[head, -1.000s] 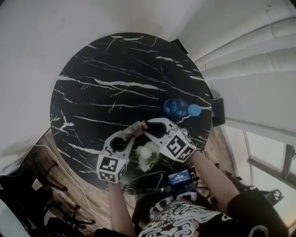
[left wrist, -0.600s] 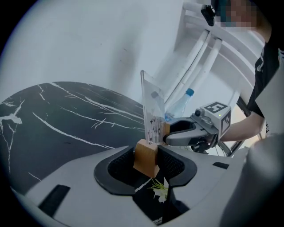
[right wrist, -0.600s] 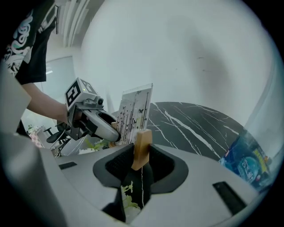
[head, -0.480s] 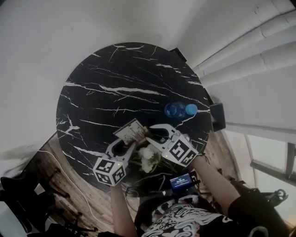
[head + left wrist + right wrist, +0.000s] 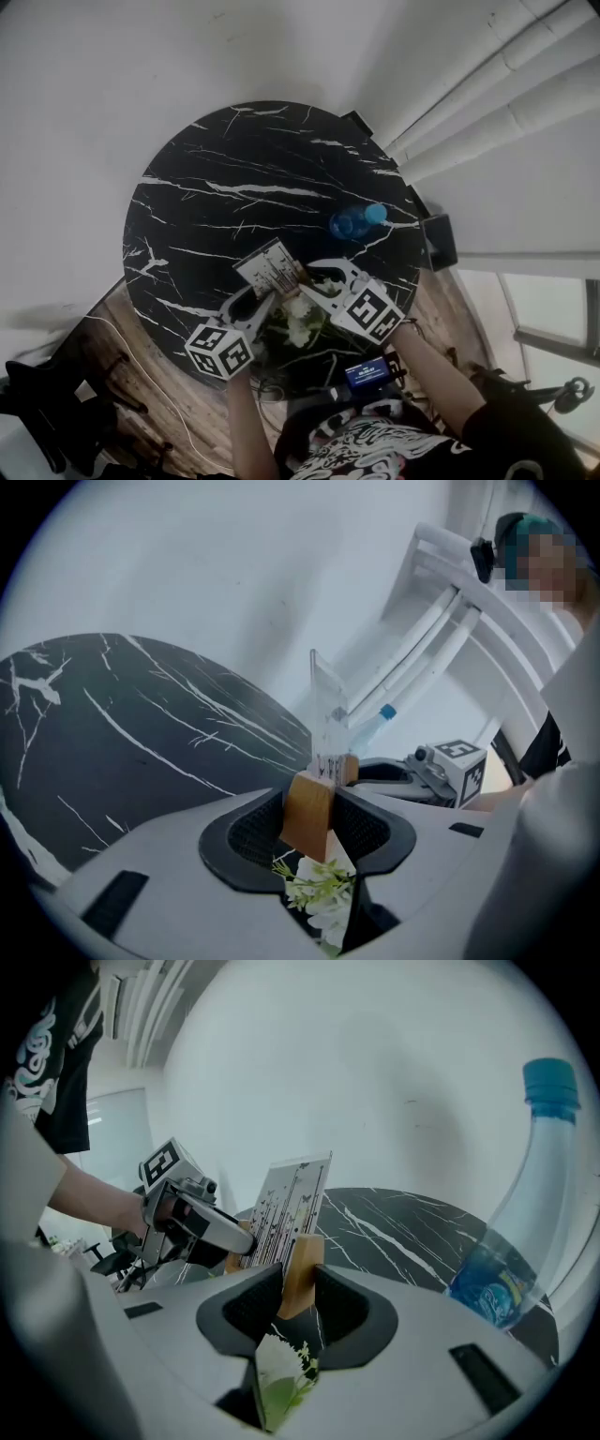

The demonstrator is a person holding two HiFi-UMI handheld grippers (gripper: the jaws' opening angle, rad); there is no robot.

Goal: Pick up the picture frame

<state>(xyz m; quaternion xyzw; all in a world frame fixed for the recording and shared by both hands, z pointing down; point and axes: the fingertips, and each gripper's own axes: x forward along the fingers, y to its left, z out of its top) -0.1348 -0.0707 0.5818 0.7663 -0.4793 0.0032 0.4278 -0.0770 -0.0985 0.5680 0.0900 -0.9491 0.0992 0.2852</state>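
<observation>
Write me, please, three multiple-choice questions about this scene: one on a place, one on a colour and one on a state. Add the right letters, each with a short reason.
1. Where does the water bottle stand?
A. on the black table, toward its right edge
B. on the floor
C. on a chair

2. What colour is the bottle's cap?
A. red
B. blue
C. white

3. How is the picture frame held?
A. it lies untouched on the table
B. only one gripper holds it
C. the left gripper and the right gripper both grip its wooden feet

Answers:
1 A: the head view shows it on the marble top.
2 B: the right gripper view shows a blue cap.
3 C: each gripper view shows a wooden foot pinched between the jaws.
</observation>
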